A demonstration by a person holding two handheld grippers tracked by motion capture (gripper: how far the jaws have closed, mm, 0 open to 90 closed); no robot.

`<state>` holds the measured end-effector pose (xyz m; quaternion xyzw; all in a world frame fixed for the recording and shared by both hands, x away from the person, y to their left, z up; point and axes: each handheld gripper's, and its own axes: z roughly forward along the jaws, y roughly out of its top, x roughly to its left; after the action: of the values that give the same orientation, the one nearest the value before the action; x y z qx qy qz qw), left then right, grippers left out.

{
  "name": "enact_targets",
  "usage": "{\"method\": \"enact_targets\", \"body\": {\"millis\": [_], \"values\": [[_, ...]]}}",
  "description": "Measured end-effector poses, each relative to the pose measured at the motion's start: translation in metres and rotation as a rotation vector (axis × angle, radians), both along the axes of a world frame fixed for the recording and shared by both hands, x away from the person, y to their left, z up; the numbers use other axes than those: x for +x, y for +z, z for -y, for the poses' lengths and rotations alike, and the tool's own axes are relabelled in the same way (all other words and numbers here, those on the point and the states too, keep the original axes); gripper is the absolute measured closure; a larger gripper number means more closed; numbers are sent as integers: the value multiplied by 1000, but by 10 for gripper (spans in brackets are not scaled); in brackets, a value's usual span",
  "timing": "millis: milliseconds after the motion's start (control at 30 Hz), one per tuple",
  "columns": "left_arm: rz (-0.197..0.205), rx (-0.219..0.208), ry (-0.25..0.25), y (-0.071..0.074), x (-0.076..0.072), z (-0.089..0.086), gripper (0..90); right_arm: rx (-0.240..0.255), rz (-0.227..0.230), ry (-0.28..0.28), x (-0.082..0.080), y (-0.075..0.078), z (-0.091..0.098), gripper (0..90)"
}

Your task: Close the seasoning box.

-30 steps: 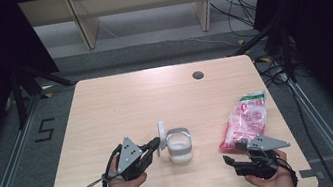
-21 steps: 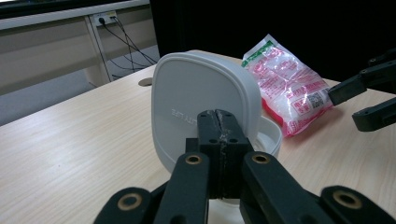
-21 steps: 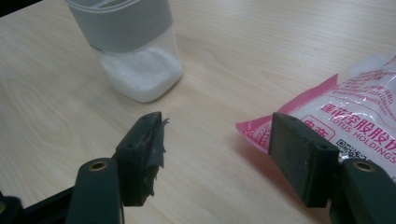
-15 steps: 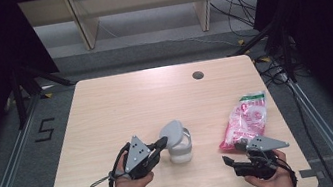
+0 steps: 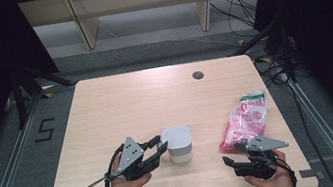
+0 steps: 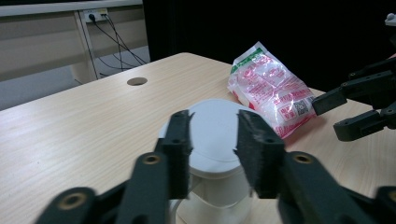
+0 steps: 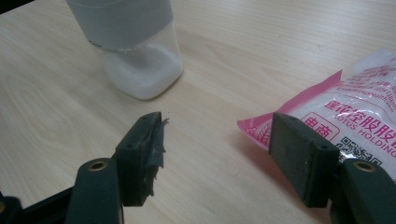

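Near the front edge of a pale wooden table [image 5: 121, 105]: a small clear jar [image 5: 178, 145] with a white lid, white grains inside. Just left of it, the left gripper [image 5: 158, 145], jaws pointing at the jar and reaching its side; having just been opening, now parted to a middling gap, with the lid seen between and beyond the pads — no pad pressing on it. Toward the right edge, a pink and white plastic packet [image 5: 245, 121] lying flat, well apart from the jar. At the packet's near end, the right gripper [image 5: 233, 159], held low in the person's hand, jaws apart and closed on nothing. Farther back, a round cable hole [image 5: 197, 75] in the tabletop; beyond the table, grey floor, light wooden shelf legs and loose black cables.

From the left gripper view: flat top of the lid [image 6: 212, 135] framed by the two black jaws, the packet [image 6: 271, 91] behind it with green trim and a printed code, and the other gripper's jaws [image 6: 348, 114] coming in from the right.

From the right gripper view: grains [image 7: 142, 70] piled in the lower part of the jar — hidden under the lid from above — bare wood between the open jaws, and the packet's pink corner [image 7: 261, 128] just beside one pad; frayed lining on the other pad.
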<state>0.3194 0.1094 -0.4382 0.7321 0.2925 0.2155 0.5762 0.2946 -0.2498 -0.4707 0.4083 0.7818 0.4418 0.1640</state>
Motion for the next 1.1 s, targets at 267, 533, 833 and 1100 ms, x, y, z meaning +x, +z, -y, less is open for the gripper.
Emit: {"method": "enact_targets", "body": {"millis": [267,533,833,1100], "values": [[-14,3,10,-6,-2,-7,439,-9,7,-1,0,0,0,360],[-27,2,19,-14,-4,-7,340,3,-18,3,1,-2,0,356],[-59,-4,36,-26,-12,-2,289,8,-22,0,0,-4,-1,356],[-52,7,24,-32,-21,-2,282,-19,-15,19,1,-4,-3,356]]}}
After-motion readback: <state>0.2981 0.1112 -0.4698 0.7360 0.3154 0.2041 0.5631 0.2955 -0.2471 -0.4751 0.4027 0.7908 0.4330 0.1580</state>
